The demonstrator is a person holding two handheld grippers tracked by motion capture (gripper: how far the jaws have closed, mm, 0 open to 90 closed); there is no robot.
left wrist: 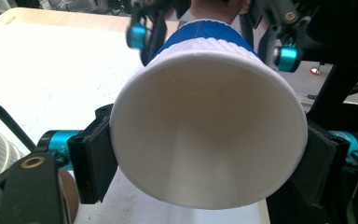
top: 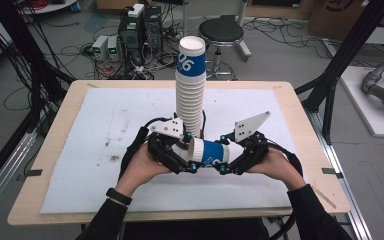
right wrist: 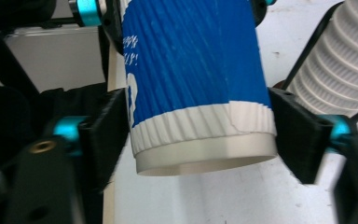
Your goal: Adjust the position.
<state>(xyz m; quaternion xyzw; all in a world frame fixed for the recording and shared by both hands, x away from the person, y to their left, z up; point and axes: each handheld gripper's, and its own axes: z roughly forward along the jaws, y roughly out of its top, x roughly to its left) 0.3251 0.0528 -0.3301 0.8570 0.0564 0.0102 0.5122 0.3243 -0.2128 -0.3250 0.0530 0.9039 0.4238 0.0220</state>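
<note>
Held sideways above the surface's middle, just before the cup stack (top: 190,95), the light, crushable paper cup (top: 211,152) is pinched by the left gripper (top: 187,155) fingers at its rim and the right gripper (top: 226,156) fingers near its stiffer base, so gentle pressure suits.

ribbed matt paper cup (right wrist: 196,79), wooden table (top: 55,145)

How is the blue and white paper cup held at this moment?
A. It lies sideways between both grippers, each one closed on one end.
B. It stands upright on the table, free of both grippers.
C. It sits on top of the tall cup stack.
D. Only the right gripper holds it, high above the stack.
A: the paper cup lies sideways, the left gripper closed on its open rim and the right gripper on its base end, in front of the cup stack.
</note>
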